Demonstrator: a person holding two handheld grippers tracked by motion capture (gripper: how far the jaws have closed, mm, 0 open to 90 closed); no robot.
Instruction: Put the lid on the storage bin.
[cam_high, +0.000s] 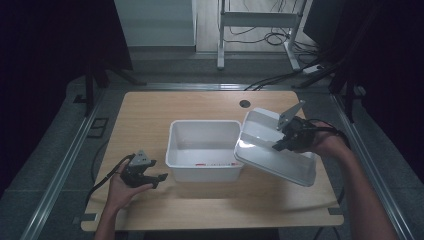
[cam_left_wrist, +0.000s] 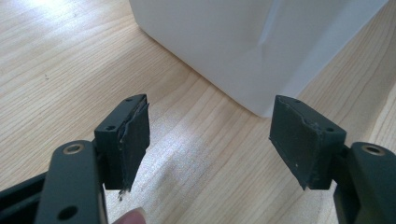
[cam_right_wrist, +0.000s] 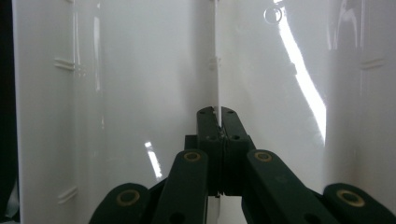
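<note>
High view, table: your wooden table (cam_high: 150, 107) carries two white plastic bins, and your forearms come in from the near edge, one on each side.
Left hand: your left hand (cam_high: 120, 185) rests on the table near its front left part, wrapped around the left gripper (cam_high: 156, 178).
Left gripper: its jaws stand spread wide with nothing between them, pointing toward the near left corner of the middle bin; they lie just beside that bin and do not touch it.
Left gripper view: you see the two black pads (cam_left_wrist: 135, 140) well apart over bare wood grain, and the rounded corner of the white bin (cam_left_wrist: 243, 51) just ahead of them, slightly right of the gap. A fingertip (cam_left_wrist: 130, 217) peeks in at the bottom edge.
Middle bin: the white bin (cam_high: 204, 150) sits upright and flat near the table's centre, open side up, with a small red-and-white label on its near inside wall.
Tilted bin: the second white bin (cam_high: 270, 147) is to the right of the first, off the table surface and tipped, its far edge higher and its left rim overlapping the right rim of the middle bin.
Right gripper: your right gripper (cam_high: 281, 144) is pressed together on the wall of the tilted bin, pinching its thin edge.
Right gripper view: the jaws are closed tight on a thin white plastic edge (cam_right_wrist: 217, 70) that runs straight up from between them, with glossy white wall on both sides.
Right hand: your right hand (cam_high: 327, 142) holds that gripper above the table's right side.
</note>
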